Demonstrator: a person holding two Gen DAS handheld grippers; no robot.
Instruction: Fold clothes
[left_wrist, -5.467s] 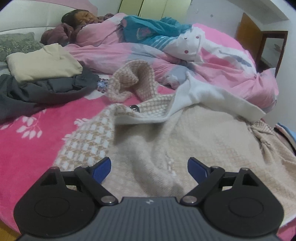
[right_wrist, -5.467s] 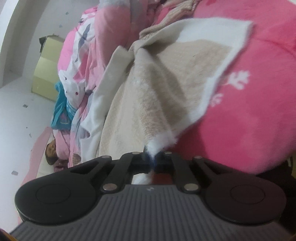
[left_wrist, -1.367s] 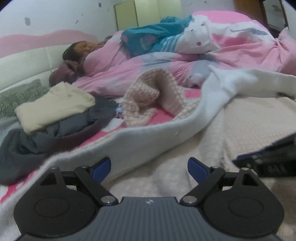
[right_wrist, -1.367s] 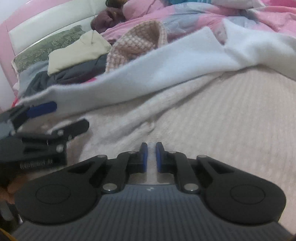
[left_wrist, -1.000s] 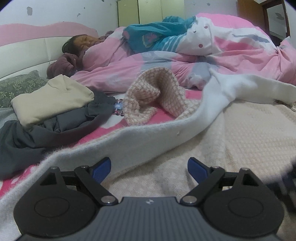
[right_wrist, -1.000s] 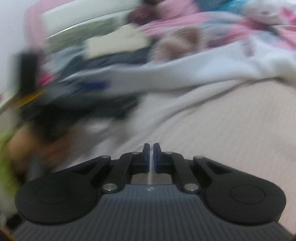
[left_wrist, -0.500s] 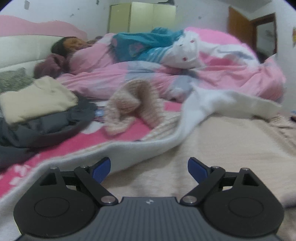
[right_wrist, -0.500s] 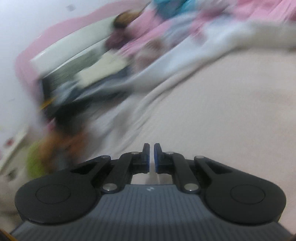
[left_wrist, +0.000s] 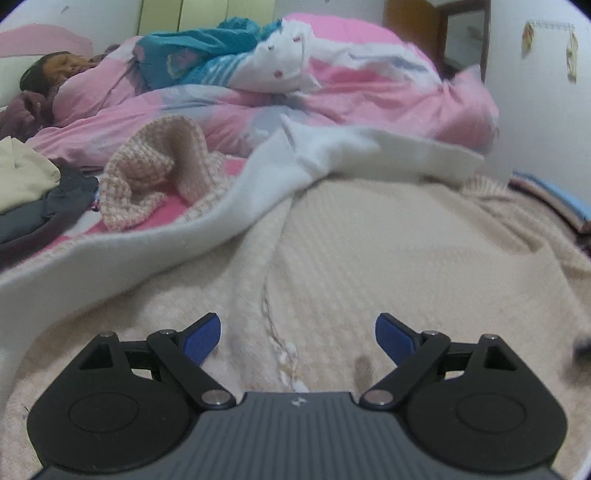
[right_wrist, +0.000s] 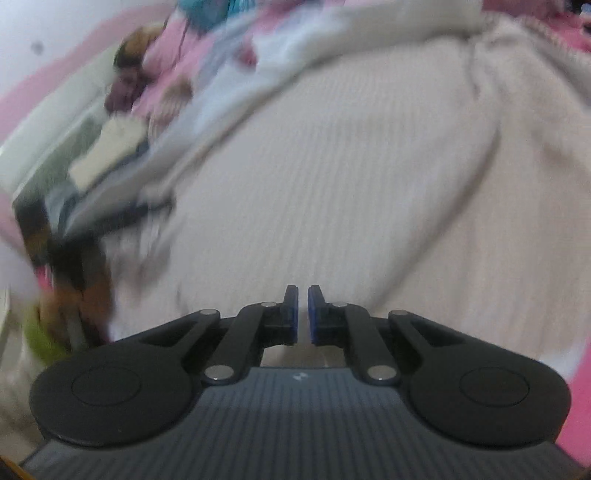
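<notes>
Across the bed lies the beige knit garment (left_wrist: 388, 251), white lining (left_wrist: 155, 251) turned up. Left gripper (left_wrist: 297, 338) hangs wide apart over it; right gripper (right_wrist: 303, 314) is almost together, empty. Grip one edge firmly (both layers) before folding.

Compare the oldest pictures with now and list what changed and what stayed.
The right gripper has let go of the white fleecy corner it was pinching and now hangs shut and empty over the beige garment, which lies spread flatter, its white lining folded back along the far edge. The left gripper stays open, and the clothes pile is unmoved.
</notes>
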